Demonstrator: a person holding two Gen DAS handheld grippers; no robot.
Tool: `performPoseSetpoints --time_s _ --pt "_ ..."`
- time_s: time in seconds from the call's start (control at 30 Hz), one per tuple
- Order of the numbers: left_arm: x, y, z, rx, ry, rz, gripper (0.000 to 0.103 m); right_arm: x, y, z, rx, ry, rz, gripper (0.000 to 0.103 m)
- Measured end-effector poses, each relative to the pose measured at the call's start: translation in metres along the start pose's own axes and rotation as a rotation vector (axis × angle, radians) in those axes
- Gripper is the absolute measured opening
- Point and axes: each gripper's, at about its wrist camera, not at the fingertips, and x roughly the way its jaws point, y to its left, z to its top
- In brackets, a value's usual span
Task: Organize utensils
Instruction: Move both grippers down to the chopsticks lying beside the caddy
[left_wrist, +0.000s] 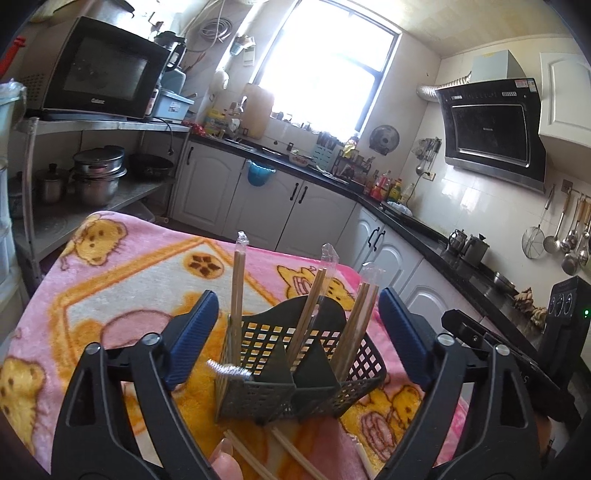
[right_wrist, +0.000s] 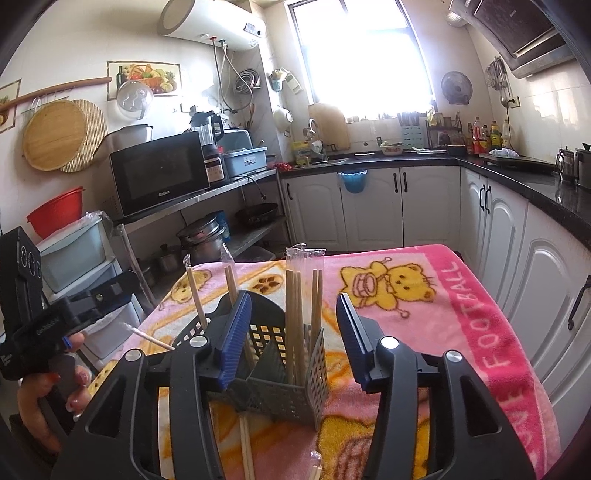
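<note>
both grippers, left gripper (left_wrist: 297, 339) wide and right gripper (right_wrist: 293, 341) half-open, flank the utensil basket (left_wrist: 295, 373), gripping nothing

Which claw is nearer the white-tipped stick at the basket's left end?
Left. The white-tipped stick lies between the open left claw's fingers, by its left pad. The right claw straddles the basket's right end, the stick outside its left finger.
</note>
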Motion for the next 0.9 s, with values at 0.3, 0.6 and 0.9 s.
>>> performPoseSetpoints --time_s 0.3,0.6,0.9 --pt "-0.018 0.01 -0.008 -0.036 -0.004 0.021 0.09 -0.007 0.004 -0.007 -0.015 0.016 0.007 0.05" --pt "-0.033 0.019 -0.018 -0.057 0.011 0.057 0.092 -0.012 0.014 -0.015 -0.04 0.038 0.028 0.051" --pt "-0.039 0.029 -0.033 -0.071 0.06 0.089 0.092 -0.009 0.022 -0.028 -0.065 0.082 0.052 0.051"
